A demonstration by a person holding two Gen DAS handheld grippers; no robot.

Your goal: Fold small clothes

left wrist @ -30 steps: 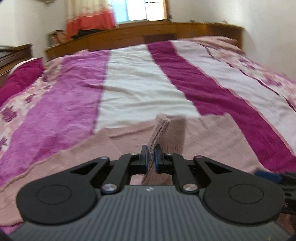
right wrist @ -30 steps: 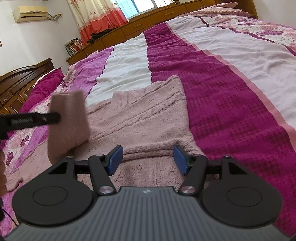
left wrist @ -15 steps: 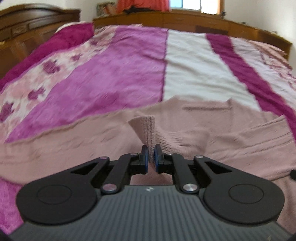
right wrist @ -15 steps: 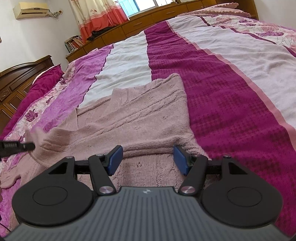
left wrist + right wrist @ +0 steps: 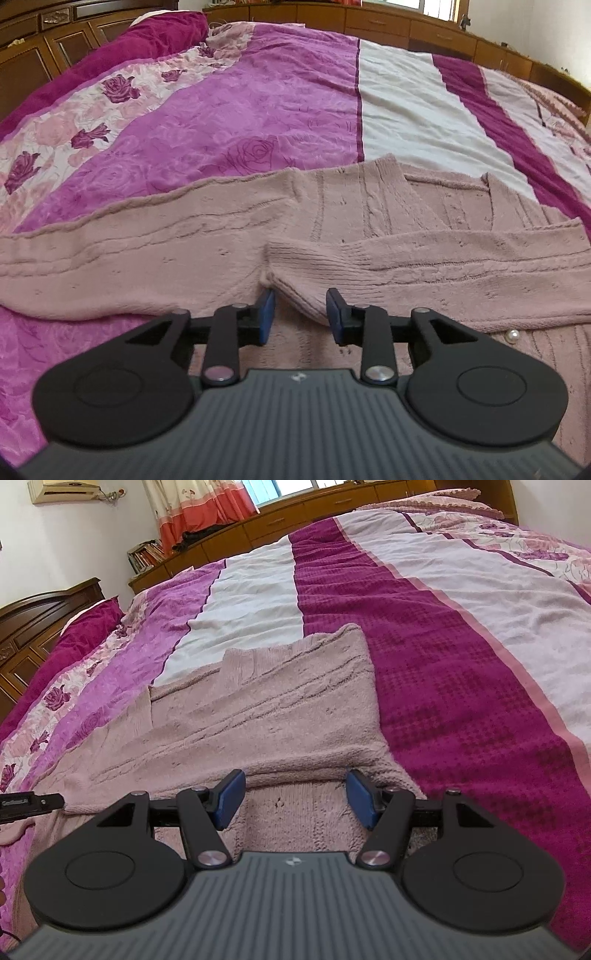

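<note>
A dusty-pink knit sweater (image 5: 369,206) lies spread flat on the bed. One sleeve is folded across its body, and the ribbed cuff (image 5: 295,266) ends just ahead of my left gripper (image 5: 300,314). That gripper's jaws are opening; the cuff's lower edge lies loosely between the blue pads, which do not press it. In the right wrist view the sweater (image 5: 258,709) shows a folded-over edge in front of my right gripper (image 5: 295,797), which hovers open over the knit and holds nothing. A left finger (image 5: 29,802) shows at the left edge, by the sleeve end.
The bed has a striped bedspread (image 5: 258,110) in magenta, white and floral bands. A dark wooden headboard (image 5: 55,44) and a magenta pillow (image 5: 147,40) lie to the left. Low wooden cabinets (image 5: 295,513) and a curtain (image 5: 192,506) stand beyond. A pearl button (image 5: 512,335) sits on the sweater.
My left gripper carried the sleeve cuff across and down onto the sweater's body, then parted its jaws and let the cuff go. The right gripper has stayed still and open.
</note>
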